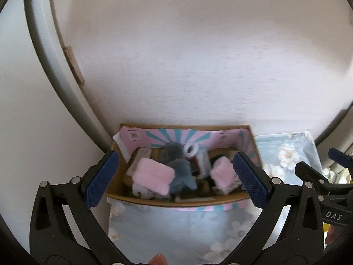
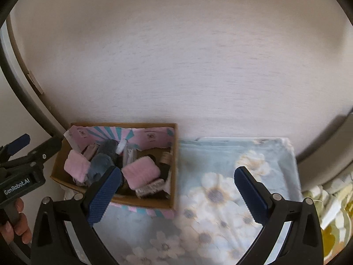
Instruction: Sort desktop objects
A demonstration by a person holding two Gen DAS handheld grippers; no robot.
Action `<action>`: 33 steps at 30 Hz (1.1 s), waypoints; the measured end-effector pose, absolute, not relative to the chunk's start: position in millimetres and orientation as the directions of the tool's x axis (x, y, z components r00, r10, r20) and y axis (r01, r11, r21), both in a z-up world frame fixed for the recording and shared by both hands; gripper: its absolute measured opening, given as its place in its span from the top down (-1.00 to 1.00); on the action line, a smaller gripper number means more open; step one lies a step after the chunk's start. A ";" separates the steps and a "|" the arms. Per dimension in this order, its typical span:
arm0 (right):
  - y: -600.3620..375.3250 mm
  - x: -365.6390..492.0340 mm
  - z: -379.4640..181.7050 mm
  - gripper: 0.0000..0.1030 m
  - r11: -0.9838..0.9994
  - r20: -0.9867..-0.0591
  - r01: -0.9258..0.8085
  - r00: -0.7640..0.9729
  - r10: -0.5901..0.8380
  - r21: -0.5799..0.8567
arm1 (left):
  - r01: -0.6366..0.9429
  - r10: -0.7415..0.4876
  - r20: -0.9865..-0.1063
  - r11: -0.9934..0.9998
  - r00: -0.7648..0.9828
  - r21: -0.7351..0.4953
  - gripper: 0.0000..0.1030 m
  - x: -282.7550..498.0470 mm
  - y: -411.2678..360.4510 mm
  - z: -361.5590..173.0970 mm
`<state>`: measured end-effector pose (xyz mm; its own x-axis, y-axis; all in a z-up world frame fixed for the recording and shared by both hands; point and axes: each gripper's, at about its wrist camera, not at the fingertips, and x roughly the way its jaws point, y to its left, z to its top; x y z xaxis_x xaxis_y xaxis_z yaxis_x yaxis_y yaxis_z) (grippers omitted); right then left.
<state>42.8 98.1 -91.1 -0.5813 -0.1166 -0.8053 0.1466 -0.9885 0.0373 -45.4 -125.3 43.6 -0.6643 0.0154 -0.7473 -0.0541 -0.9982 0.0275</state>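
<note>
Pale wood-grain desk fills the background of both wrist views, bordered at the left by a curved dark-and-grey rim. The left tongs are seen spread wide and empty, their blue pads straddling an open cardboard box from either side without a visible grip on it. The right tongs are likewise held apart with nothing between them; the left pad overlaps the box's front right part in the picture, while the right pad hangs over a floral light-blue cloth. Inside the box, lined with pink and teal printed paper, small items are packed together: two pink fuzzy pieces, a grey-blue fluffy piece, a white ring and some darker objects too blurred to identify. The box sits at the left end of the cloth, against the desk's edge. A hand is visible on the left tool's handle at the lower left of the right view.
</note>
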 end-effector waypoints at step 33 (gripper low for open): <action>132.0 85.8 -45.6 -0.99 -0.995 -0.725 0.100 -0.686 -0.059 -0.014 | -0.053 0.003 -0.699 -0.997 -0.715 0.050 -1.00 -8.1 -97.3 71.1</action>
